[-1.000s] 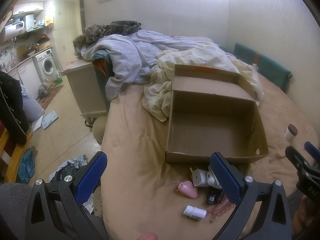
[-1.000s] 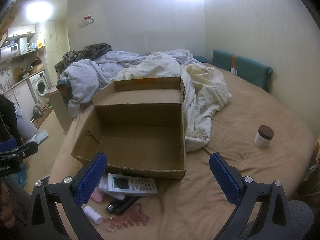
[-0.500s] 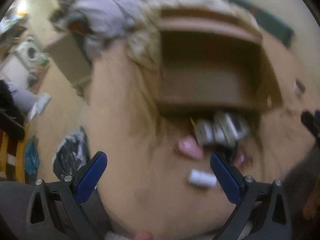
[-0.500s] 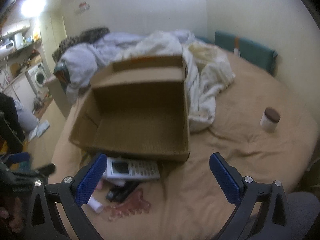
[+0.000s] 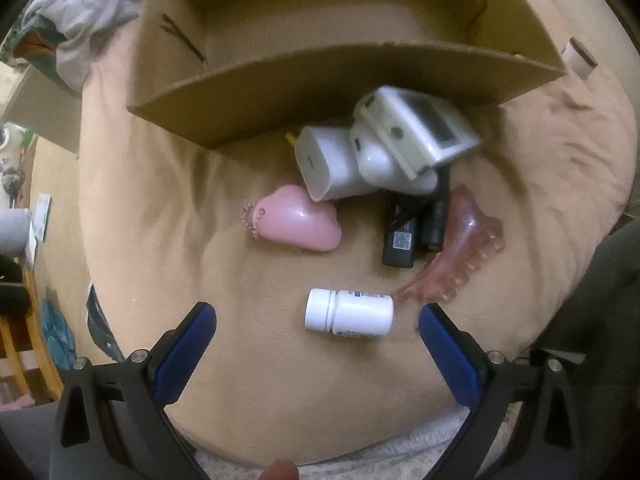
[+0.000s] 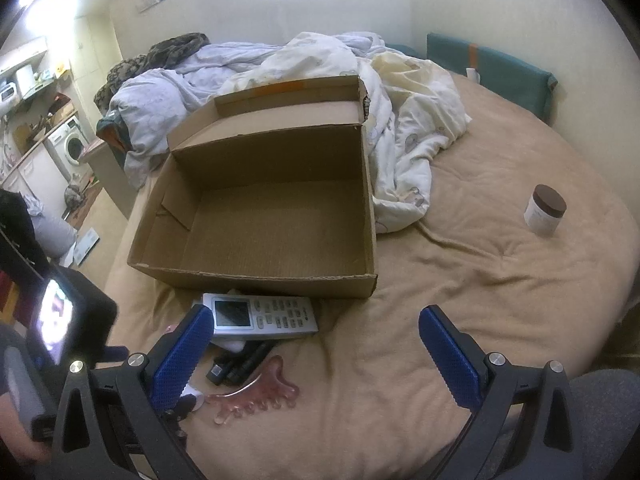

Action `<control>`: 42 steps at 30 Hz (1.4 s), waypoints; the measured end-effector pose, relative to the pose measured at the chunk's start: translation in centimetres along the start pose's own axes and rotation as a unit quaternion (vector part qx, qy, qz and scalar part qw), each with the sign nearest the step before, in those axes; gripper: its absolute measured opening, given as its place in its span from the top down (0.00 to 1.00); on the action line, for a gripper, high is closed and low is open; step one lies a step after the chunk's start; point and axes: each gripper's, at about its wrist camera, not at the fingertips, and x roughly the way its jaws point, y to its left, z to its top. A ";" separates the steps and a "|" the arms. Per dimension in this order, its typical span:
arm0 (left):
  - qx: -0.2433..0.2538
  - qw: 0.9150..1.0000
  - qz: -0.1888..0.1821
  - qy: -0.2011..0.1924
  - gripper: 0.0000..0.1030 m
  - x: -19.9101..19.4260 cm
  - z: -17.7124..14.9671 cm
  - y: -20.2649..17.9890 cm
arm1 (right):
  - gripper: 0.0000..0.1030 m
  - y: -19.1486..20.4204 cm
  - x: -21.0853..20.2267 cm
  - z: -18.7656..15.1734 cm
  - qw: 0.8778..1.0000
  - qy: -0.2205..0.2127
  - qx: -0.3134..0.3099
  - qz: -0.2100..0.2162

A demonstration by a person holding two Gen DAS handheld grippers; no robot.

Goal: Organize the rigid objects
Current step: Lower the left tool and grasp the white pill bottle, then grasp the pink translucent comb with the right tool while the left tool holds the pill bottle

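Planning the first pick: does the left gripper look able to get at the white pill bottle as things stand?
Probably yes. The left gripper is open, the white pill bottle lies on its side between the fingers, and nothing covers it; the pink comb only touches its end.

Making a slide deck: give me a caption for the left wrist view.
Open left gripper hovers over a white pill bottle lying beside small clutter before an empty cardboard box.
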 end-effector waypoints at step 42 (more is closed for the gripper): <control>-0.155 0.958 -0.001 -0.240 0.58 -12.6 0.5 11.0 | 0.00 3.4 7.5 -2.4 0.974 0.204 -0.055 0.085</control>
